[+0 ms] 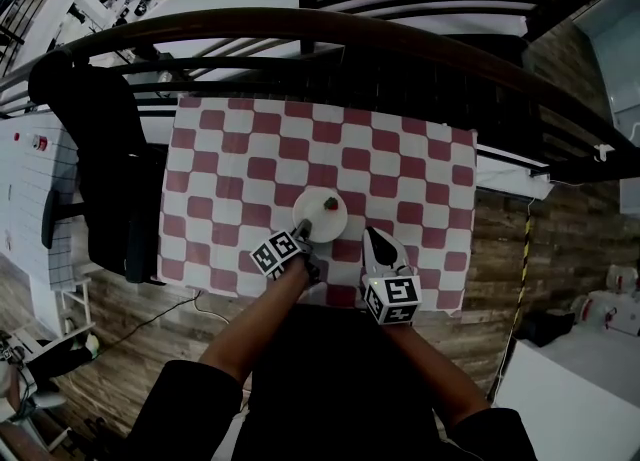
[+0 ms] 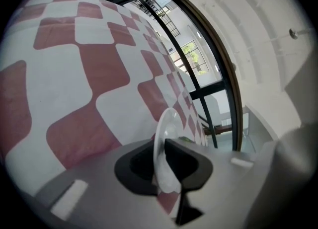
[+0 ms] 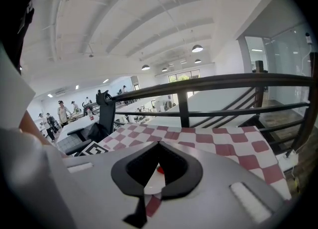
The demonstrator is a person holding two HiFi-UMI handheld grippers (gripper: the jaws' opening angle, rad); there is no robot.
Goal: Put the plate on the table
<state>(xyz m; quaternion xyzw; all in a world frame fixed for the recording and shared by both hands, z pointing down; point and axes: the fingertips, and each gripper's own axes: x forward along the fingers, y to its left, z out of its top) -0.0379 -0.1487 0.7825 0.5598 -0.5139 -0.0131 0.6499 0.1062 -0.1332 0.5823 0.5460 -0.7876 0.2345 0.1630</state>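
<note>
Plate [image 1: 318,219], a single white one, lies flat on the near half of the one table, on its red-and-white checked cloth [image 1: 400,159], with one small red item [image 1: 331,204] on it. Of the two grippers, the left gripper [image 1: 302,231] has its jaws closed on the plate's near-left rim. The right gripper [image 1: 370,236] sits just beside the plate, jaws drawn together on nothing. One black chair [image 1: 100,149] stands left of the table, and a dark railing [image 1: 300,24] curves behind it.
</note>
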